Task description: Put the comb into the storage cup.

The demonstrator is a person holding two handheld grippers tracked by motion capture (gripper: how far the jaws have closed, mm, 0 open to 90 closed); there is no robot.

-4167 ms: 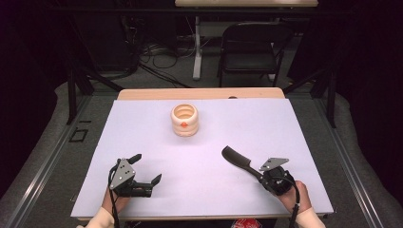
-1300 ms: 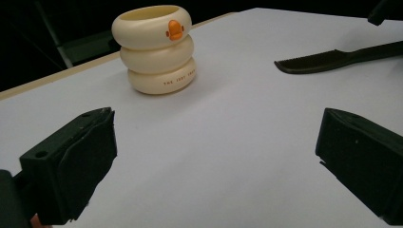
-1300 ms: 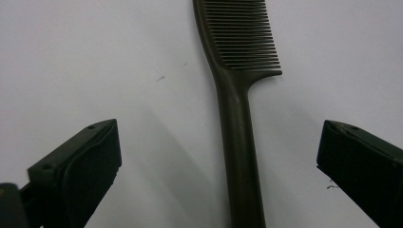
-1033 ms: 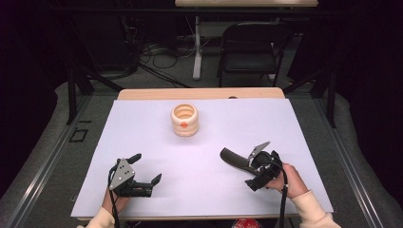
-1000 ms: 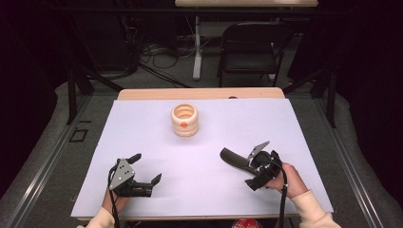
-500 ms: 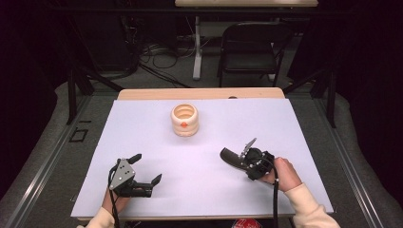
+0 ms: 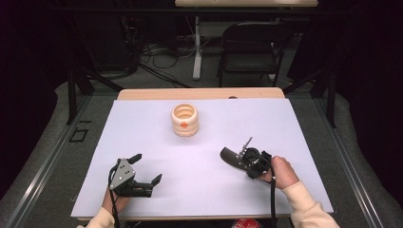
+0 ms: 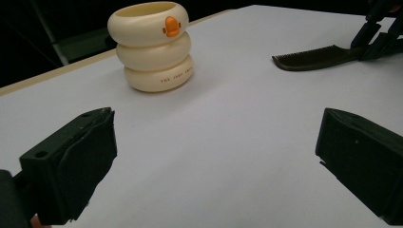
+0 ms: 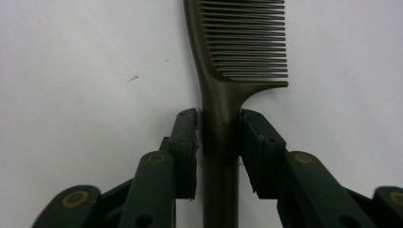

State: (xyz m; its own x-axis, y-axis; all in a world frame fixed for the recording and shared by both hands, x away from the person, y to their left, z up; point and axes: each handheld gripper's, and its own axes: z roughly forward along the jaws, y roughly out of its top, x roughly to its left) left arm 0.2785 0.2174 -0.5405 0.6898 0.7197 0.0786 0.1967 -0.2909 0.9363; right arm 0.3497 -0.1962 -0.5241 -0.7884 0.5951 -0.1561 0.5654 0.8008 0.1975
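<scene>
While the left hand-held gripper (image 7: 141, 169) rested agape near-left on the white worktop (image 7: 313, 142), the right hand-held gripper (image 9: 218, 137) clamped the dark, stiff-looking, light plastic comb (image 9: 228, 71) by its narrow handle, lying near-right.

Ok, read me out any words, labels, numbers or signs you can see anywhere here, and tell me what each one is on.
Small dark print on the bottom ring of the cream stacked-ring cup: begins "THE", the remainder too small to read with confidence.
An orange duck-like emblem on its top ring, no lettering.
Comb: no text visible.
</scene>
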